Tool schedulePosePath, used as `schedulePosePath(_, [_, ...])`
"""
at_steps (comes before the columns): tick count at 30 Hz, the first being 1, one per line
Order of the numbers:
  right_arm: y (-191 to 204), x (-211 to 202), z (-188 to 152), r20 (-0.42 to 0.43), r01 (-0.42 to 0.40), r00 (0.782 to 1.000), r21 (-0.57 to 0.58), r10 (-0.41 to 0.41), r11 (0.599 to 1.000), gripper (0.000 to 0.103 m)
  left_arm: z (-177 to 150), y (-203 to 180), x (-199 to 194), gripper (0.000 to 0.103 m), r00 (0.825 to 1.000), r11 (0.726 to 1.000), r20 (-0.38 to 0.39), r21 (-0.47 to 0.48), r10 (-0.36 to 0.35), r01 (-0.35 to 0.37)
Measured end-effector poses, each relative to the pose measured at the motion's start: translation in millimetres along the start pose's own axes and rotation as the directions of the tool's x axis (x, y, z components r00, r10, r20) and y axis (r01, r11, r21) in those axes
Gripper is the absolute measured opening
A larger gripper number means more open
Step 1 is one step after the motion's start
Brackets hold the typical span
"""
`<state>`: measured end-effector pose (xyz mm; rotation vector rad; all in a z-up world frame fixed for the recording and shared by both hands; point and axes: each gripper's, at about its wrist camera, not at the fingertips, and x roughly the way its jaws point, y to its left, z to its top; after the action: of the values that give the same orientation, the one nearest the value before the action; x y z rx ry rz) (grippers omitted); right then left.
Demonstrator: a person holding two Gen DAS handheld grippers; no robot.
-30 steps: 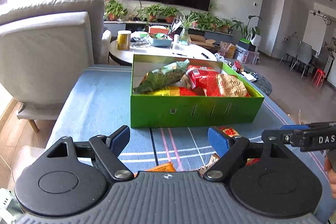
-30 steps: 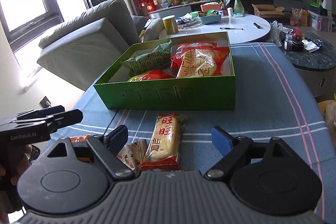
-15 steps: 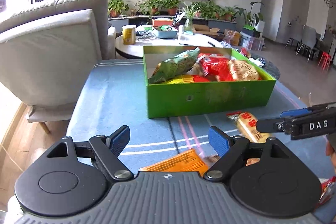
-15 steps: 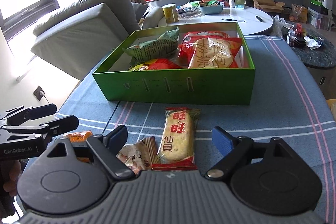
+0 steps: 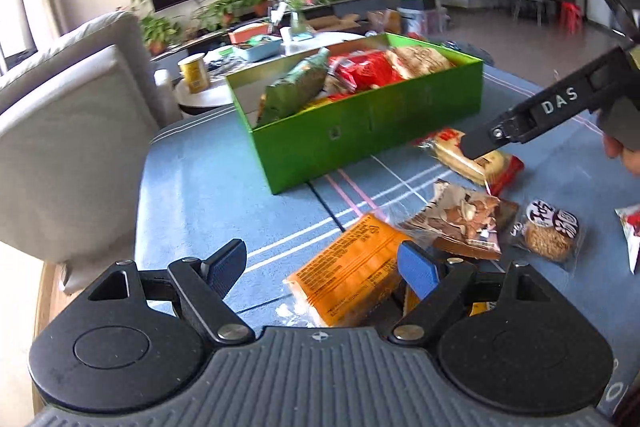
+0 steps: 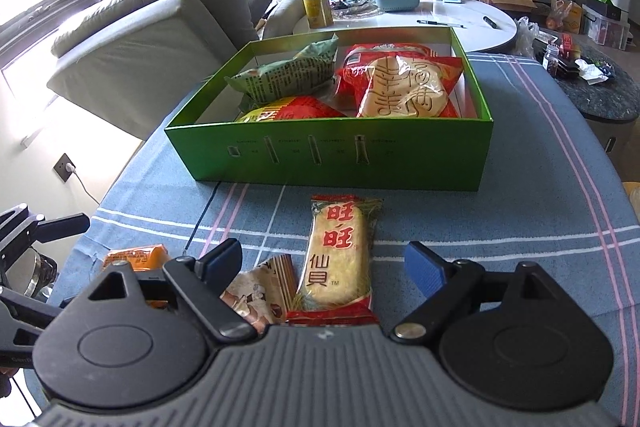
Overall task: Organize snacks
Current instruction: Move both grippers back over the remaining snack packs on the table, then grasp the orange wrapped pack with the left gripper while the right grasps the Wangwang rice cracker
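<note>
A green box (image 5: 360, 131) (image 6: 332, 159) on the blue tablecloth holds several snack bags. Loose snacks lie in front of it: a yellow rice-cracker pack (image 6: 338, 259) (image 5: 472, 157), a brown packet (image 5: 460, 227) (image 6: 260, 291), an orange packet (image 5: 348, 271) (image 6: 134, 257) and a round cookie pack (image 5: 550, 231). My left gripper (image 5: 322, 265) is open, low over the orange packet. My right gripper (image 6: 324, 263) is open above the rice-cracker pack's near end; it also shows in the left wrist view (image 5: 528, 119).
A grey sofa (image 6: 152, 39) stands left of the table. A white round table (image 6: 440, 23) with clutter is behind the box. A red-and-white packet (image 5: 630, 231) lies at the right edge. The left gripper's arm (image 6: 36, 231) shows at the left edge.
The left gripper has swung left and tilted, bringing the orange, brown and cookie packs into view. The right gripper has moved closer over the rice-cracker pack.
</note>
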<state>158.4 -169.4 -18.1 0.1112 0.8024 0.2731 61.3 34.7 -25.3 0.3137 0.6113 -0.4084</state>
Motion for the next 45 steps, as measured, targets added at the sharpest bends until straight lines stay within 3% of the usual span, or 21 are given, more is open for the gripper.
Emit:
schedulePosePath(4, [3.4,2.8,-1.3,-0.019,0.006,1.000,-0.019,-0.006,1.000,0.078,4.2,-6.4,10.1,0.081,0.999,0.996,-0.031,0.079,-0.043,0.046])
schedulePosePath(7, [3.1,3.5,-1.6,-0.028,0.009,1.000,-0.020,-0.010,1.000,0.079,7.3,-13.3,18.9,0.081,0.998,0.990,-0.056,0.135,-0.038,0.045])
schedulePosePath(10, [1.2,4.7,-1.4,-0.034,0.015,0.999,-0.010,-0.015,1.000,0.079,9.3,-16.3,31.2,0.081,0.995,0.991,-0.095,0.132,-0.020,0.033])
schedulePosePath(12, [0.7,5.4,-1.6,-0.039,0.019,0.999,-0.008,-0.019,1.000,0.079,9.1,-14.4,38.4,0.080,0.993,0.995,-0.117,0.094,-0.018,0.030])
schedulePosePath(18, [1.9,6.8,-2.1,-0.047,0.022,0.999,-0.016,-0.023,1.000,0.079,5.9,6.6,46.8,0.059,0.985,0.993,-0.164,-0.119,-0.046,0.027])
schedulePosePath(25, [4.7,12.2,-3.0,-0.061,0.029,0.998,-0.028,-0.030,0.999,0.079,2.8,17.6,44.8,0.043,0.984,0.976,-0.180,-0.217,-0.008,-0.031])
schedulePosePath(36, [7.3,24.4,-0.7,-0.090,0.067,0.993,-0.045,-0.071,0.997,0.079,2.2,13.9,37.0,0.041,0.977,0.953,-0.198,-0.273,0.079,-0.133])
schedulePosePath(45, [6.1,26.0,4.1,-0.081,0.078,0.994,-0.017,-0.079,0.997,0.079,5.6,9.8,30.8,0.041,0.974,0.945,-0.204,-0.284,0.102,-0.159])
